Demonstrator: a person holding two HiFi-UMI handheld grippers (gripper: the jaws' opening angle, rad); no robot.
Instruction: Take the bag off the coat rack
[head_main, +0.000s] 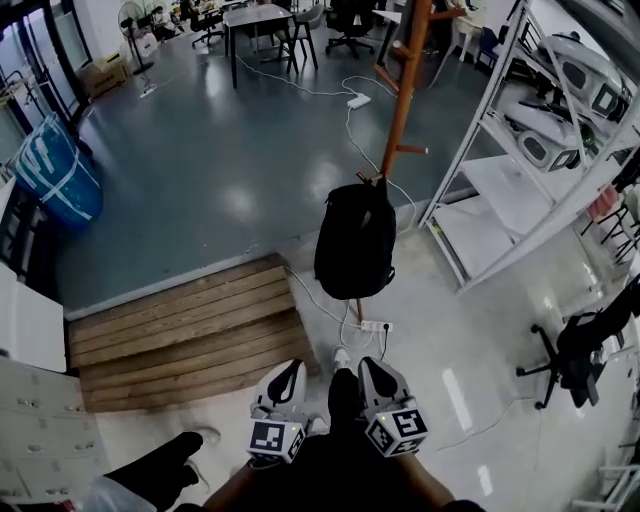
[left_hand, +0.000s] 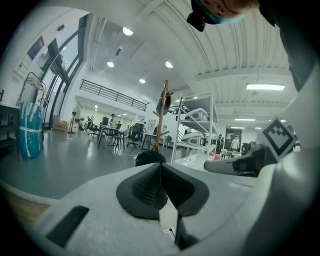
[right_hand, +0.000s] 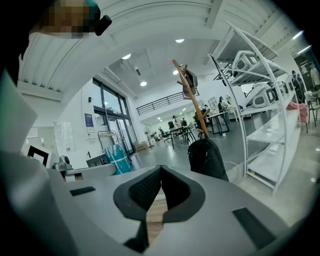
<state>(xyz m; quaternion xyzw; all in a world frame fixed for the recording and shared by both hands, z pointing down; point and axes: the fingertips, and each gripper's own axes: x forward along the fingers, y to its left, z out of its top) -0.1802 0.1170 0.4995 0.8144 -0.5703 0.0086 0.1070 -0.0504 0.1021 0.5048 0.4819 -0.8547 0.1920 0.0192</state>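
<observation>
A black backpack (head_main: 355, 242) hangs low on a wooden coat rack (head_main: 405, 90), its top strap over a peg. In the right gripper view the backpack (right_hand: 207, 158) sits ahead and slightly right, the rack's pole (right_hand: 192, 102) rising behind it. The left gripper view shows only the backpack's top (left_hand: 150, 157) above the jaws, with the rack (left_hand: 163, 112) beyond. Both grippers are held close to the person's body, well short of the bag. The left gripper (head_main: 288, 381) is shut and empty. The right gripper (head_main: 372, 379) is shut and empty too.
A white metal shelf unit (head_main: 530, 160) stands right of the rack. A wooden ramp (head_main: 185, 330) lies to the left. A power strip (head_main: 374, 326) and cables lie at the rack's foot. A black office chair (head_main: 585, 345) stands at right, a blue bag (head_main: 55, 170) far left.
</observation>
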